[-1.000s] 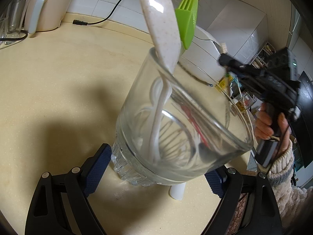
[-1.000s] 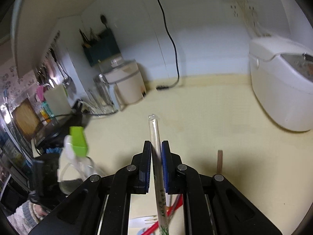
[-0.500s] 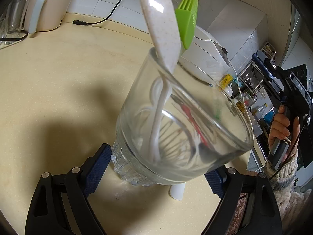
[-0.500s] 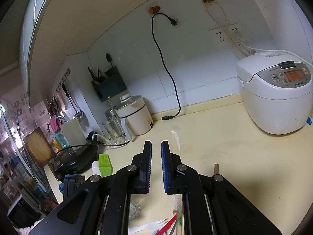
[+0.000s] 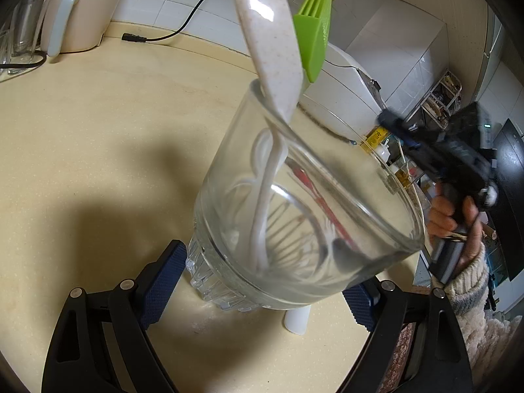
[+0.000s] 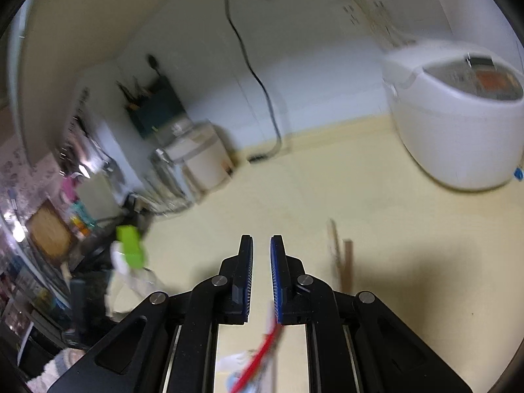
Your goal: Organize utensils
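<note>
A clear glass cup [image 5: 304, 216] stands on the cream counter, held between the blue pads of my left gripper [image 5: 265, 278]. In it stand a speckled white spoon [image 5: 271, 42] and a green silicone brush [image 5: 314, 32]. The cup shows blurred at the left of the right wrist view [image 6: 131, 278]. My right gripper [image 6: 261, 255] is empty, its pads a narrow gap apart, above the counter. It shows at the right of the left wrist view [image 5: 435, 150]. A red utensil [image 6: 258, 357], a white fork [image 6: 235, 360] and brown sticks [image 6: 344, 255] lie on the counter beneath it.
A white rice cooker [image 6: 458, 121] stands at the back right. A cream kettle [image 6: 196, 157] and glasses stand at the back left, with a black cord [image 6: 258, 82] down the tiled wall. A small white cylinder [image 5: 296, 321] lies by the cup.
My right gripper has let go of the clear wrapped straw it held a second ago and is now empty. It swung up and back down. The left gripper and cup stayed still.
</note>
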Demonstrator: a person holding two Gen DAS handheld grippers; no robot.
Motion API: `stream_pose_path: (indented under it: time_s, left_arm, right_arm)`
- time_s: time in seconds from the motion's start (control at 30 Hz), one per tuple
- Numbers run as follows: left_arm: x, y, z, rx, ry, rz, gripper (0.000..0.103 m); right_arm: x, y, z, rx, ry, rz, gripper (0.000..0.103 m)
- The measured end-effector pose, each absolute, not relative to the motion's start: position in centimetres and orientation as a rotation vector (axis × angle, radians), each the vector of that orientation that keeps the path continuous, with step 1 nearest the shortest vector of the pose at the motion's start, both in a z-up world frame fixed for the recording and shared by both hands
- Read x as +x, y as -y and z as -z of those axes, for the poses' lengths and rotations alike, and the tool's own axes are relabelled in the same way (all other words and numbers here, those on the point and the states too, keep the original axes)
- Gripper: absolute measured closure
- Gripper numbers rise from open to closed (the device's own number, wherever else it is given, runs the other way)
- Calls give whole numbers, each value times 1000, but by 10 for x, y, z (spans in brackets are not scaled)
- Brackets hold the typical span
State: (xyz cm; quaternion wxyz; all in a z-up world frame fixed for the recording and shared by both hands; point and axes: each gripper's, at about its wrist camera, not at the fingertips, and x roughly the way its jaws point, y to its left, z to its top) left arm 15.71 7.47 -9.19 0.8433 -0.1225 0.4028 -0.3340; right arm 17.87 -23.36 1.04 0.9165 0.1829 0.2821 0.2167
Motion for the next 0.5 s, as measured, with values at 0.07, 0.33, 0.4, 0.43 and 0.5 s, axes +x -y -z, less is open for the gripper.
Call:
stream_pose_path:
  time_s: [0.07, 0.33, 0.4, 0.43, 0.5]
  left_arm:
    - [157, -75, 92, -259, -850, 705, 12]
    - [157, -74, 92, -260, -850, 706, 12]
    - [157, -75, 92, -261, -850, 706, 12]
    - [157, -76, 92, -260, -850, 706, 12]
    - [157, -75, 93, -261, -850, 706, 12]
  right_arm:
    - [186, 233, -1, 339, -630, -400, 92]
    - [198, 214, 31, 126, -812, -245, 82]
    - [195, 205, 36, 76, -837, -250, 81]
    - [191, 201, 38, 52, -848, -254, 80]
    - [184, 194, 43, 7, -863, -240, 79]
